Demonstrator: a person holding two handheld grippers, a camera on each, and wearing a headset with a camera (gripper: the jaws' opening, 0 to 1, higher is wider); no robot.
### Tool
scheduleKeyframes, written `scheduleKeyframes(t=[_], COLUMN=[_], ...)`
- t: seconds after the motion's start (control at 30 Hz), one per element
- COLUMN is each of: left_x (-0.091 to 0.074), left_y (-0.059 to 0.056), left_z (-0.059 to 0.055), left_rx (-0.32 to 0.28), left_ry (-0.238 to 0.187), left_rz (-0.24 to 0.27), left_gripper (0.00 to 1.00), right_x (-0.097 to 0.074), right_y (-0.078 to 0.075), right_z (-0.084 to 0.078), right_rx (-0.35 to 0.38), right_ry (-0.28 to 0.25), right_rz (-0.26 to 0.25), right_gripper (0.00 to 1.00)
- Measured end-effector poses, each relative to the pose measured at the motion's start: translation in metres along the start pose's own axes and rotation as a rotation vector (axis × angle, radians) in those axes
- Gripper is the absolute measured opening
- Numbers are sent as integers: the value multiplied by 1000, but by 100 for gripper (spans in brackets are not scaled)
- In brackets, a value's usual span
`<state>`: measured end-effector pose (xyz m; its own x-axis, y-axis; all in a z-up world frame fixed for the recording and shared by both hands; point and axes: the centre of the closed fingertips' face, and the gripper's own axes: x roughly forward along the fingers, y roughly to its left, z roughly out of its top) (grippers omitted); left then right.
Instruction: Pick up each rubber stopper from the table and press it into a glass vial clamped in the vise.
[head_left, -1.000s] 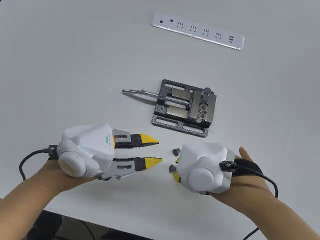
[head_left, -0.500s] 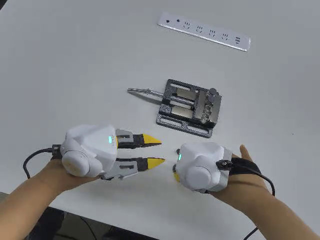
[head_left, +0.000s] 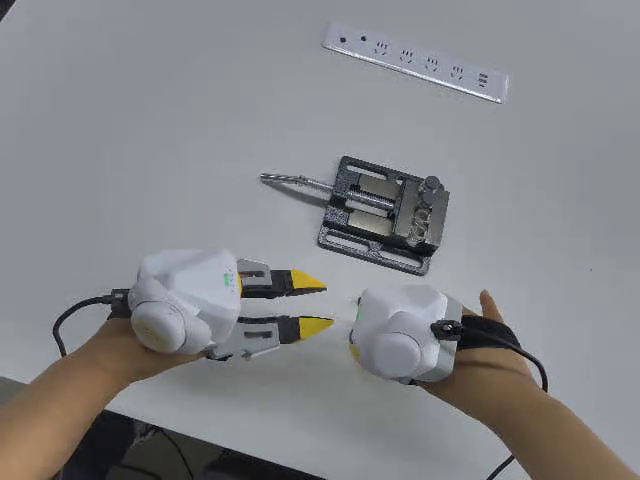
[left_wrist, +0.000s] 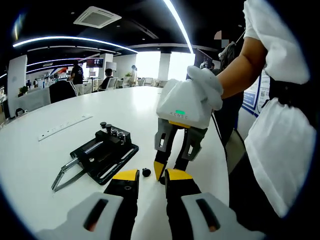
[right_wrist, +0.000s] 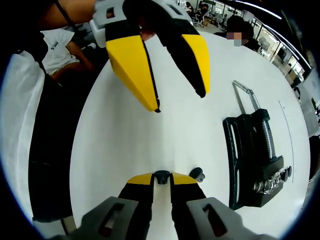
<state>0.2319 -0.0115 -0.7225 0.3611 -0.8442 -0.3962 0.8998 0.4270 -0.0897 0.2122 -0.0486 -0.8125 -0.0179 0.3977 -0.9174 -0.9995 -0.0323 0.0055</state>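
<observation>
White power strip (head_left: 415, 61), vise (head_left: 385, 213), stopper (right_wrist: 161, 175) in right tongs (right_wrist: 161, 179)

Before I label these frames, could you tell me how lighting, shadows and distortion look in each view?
Head view: even soft light, sharp, only faint shadows on the table. Left gripper view: fisheye curves the table edge; ceiling lights blow out. Right gripper view: the left gripper looms oversized; the stopper between the right fingers is sharp.
</observation>
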Motion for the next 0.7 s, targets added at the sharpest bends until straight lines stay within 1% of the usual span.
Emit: scheduleKeyframes(t=[0.2, 0.3, 0.47, 0.57, 0.7], left_x=[2, 3, 6, 8, 14], left_y=[-2, -3, -3, -3, -3], left_z=[-2, -5, -13, -19, -25], left_rx=[-6, -8, -22, -37, -54], left_ry=[2, 7, 20, 29, 33], left_rz=[-5, -10, -14, -17, -17], left_gripper=[17, 17, 17, 17, 17], right_x=[0, 0, -3, -10, -18], right_y=[-1, 0, -2, -6, -12], right_z=[0, 0, 1, 5, 9], right_rx=[8, 13, 16, 57, 102], right_ry=[-10, -15, -25, -58, -99], right_rz=[-4, -6, -14, -23, -32], right_gripper=[12, 12, 11, 11, 11])
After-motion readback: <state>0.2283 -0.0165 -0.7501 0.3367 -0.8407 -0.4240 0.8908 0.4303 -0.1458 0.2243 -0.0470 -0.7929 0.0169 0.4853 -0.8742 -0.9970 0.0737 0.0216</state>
